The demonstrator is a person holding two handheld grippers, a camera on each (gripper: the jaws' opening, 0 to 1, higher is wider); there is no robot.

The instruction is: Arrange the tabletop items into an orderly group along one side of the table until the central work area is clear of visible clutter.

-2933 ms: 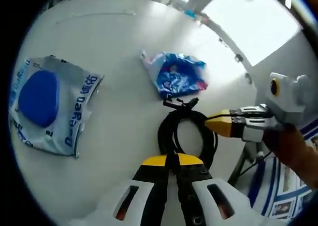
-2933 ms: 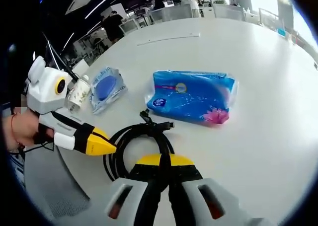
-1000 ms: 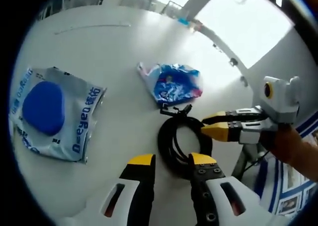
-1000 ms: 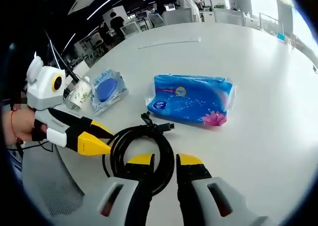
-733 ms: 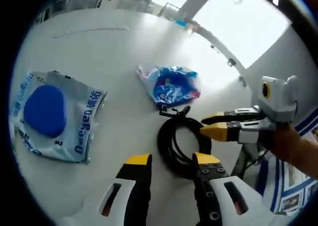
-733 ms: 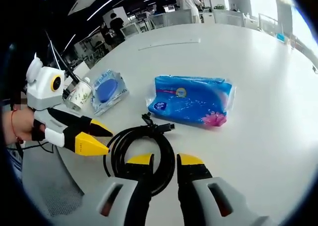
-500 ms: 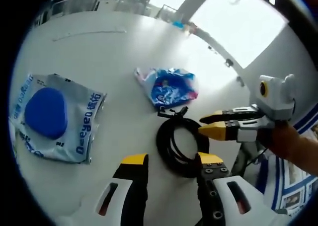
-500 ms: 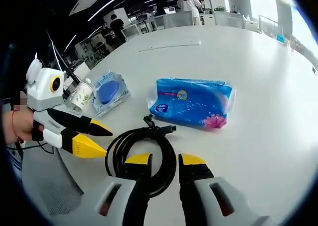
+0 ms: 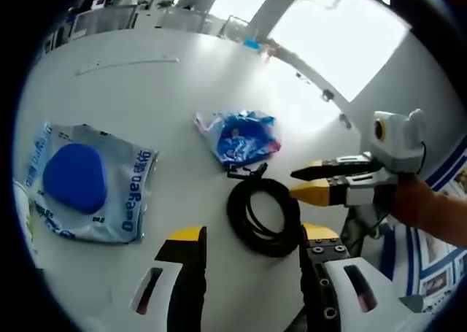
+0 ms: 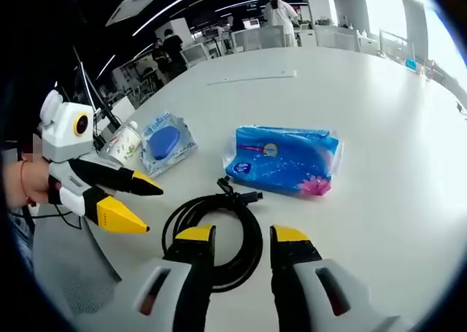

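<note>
In the left gripper view, the left gripper (image 9: 249,235) stood released, its yellow-tipped jaws spread wide above the white table (image 9: 168,76), with the coiled black cable (image 9: 263,215) lying flat just beyond and between them. The right gripper (image 9: 303,182) came in from the right with its jaws parted, tips at the coil's right edge; whether they touched it could not be told. Just past the coil lay the blue tissue pack (image 9: 241,136), the cable's plug ends close to its near edge. Off to the left, well apart from the coil, lay the wipes pack (image 9: 87,182) with its blue lid. In the right gripper view, the right gripper (image 10: 243,236) was also released, jaws apart over the near side of the cable (image 10: 215,230). The left gripper (image 10: 137,209) hung open to the left of the coil. Beyond lay the tissue pack (image 10: 286,160) on the right, the wipes pack (image 10: 166,143) farther left, and a cup (image 10: 122,144) just left of that. People (image 10: 280,12) stood far off behind the table (image 10: 379,113).
</note>
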